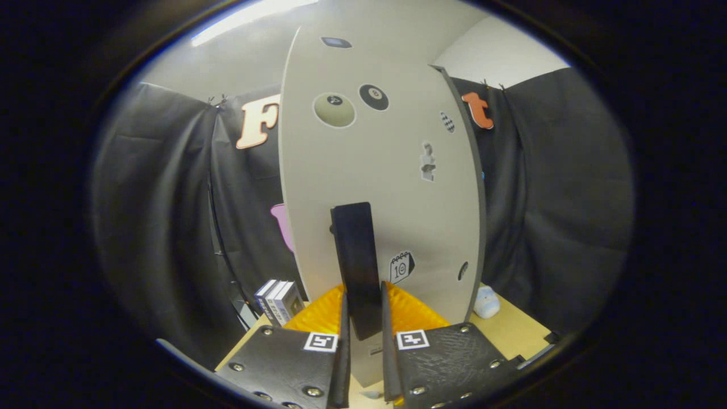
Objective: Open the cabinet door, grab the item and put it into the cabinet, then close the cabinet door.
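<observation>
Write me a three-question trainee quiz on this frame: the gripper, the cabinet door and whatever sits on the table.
1. True or false: the cabinet door's black handle stands between the fingers of the gripper.
2. Which thing lies on the table just past the door's right-hand edge? A) a small white item B) a red mug C) a pair of scissors
3. Fill in: left of the cabinet door, near its bottom corner, stands a small stack of ____.

Key
1. True; the handle runs down into the gap, with both fingers close against it.
2. A, the small white item.
3. Boxes.
</observation>
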Demonstrator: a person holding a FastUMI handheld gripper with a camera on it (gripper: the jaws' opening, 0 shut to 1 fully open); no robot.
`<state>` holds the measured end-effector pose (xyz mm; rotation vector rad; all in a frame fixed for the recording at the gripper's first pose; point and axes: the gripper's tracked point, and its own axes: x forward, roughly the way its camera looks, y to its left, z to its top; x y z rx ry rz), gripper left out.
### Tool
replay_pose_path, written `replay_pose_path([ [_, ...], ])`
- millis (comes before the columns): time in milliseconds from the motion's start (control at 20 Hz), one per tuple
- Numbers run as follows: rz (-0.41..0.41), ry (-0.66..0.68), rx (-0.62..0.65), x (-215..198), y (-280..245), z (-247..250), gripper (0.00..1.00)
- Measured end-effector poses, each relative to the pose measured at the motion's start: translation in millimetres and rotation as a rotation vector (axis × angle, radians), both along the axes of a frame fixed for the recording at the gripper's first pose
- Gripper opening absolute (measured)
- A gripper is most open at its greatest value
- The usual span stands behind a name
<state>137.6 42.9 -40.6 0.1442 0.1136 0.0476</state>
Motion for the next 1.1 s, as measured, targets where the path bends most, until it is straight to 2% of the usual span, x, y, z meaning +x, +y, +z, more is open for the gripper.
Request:
replay_pose_path([
  [600, -0.088, 0.006, -0.040, -54.9, -78.0, 3.0, 0.23],
  [900, -0.073, 0.005, -0.073, -65.7, -115.4, 6.9, 0.23],
  [1100, -0.040, 0.012, -0.044, -71.7, -144.7, 7.2, 0.23],
])
